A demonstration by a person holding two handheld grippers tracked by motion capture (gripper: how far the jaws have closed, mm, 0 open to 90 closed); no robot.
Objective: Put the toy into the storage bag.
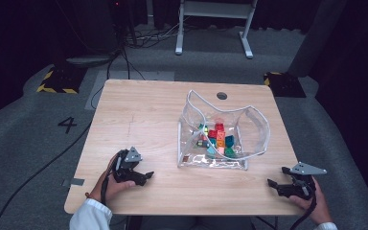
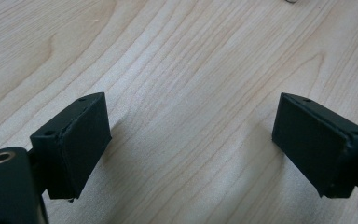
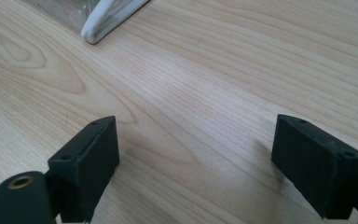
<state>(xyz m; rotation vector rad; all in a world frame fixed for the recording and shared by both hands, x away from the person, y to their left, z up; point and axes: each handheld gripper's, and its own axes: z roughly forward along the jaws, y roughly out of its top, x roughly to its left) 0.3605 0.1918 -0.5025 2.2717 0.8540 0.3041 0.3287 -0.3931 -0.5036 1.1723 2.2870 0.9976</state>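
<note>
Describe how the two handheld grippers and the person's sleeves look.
Both the left gripper and the right gripper are matte black, each topped by a grey three-cornered plate and trailing a black cable. Their blocky pads show small screw holes. The left forearm wears a white sleeve.

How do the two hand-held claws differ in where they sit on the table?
The left claw rests near the table's front left, aimed right toward the clear bag of coloured blocks. The right claw sits at the front right corner, aimed left. The left lies farther from the table's edge. Both are open, holding nothing.
</note>
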